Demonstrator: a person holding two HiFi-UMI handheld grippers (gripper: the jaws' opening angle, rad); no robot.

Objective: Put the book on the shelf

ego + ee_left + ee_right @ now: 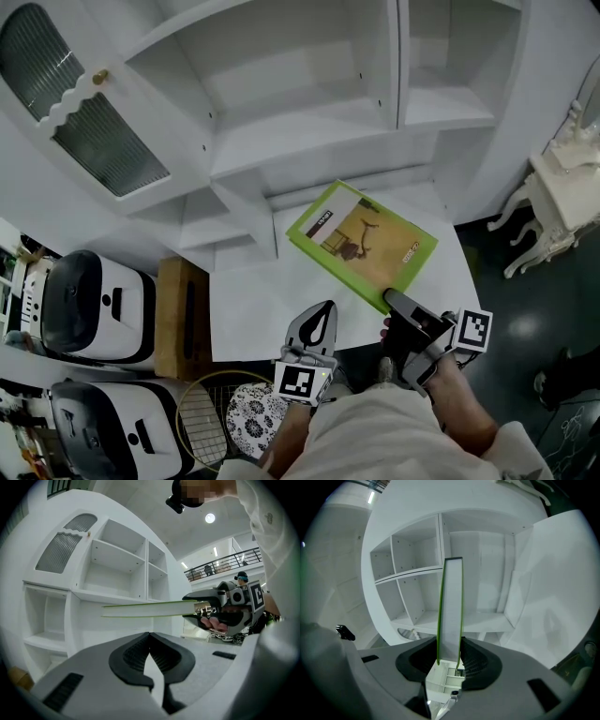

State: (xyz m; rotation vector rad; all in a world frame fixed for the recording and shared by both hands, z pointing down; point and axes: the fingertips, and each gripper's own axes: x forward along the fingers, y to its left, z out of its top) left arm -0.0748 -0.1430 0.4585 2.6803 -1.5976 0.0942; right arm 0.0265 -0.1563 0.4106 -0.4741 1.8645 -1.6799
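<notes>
A green-covered book [361, 244] hangs flat above the white ledge [253, 314] in front of the white shelf unit [309, 103]. My right gripper [396, 302] is shut on the book's near corner. In the right gripper view the book [451, 606] stands edge-on between the pads, pointing at the open shelf compartments [417, 592]. My left gripper [320, 317] hovers over the ledge's front edge, jaws shut and empty. From the left gripper [150, 637] view, the book [150, 609] shows as a thin level slab held by the right gripper [211, 609].
An open cabinet door with ribbed glass [84, 112] swings out at upper left. Two white rounded appliances [94, 309], a wooden box [178, 319] and a racket [202, 412] lie at lower left. A white ornate table [562, 197] stands at right.
</notes>
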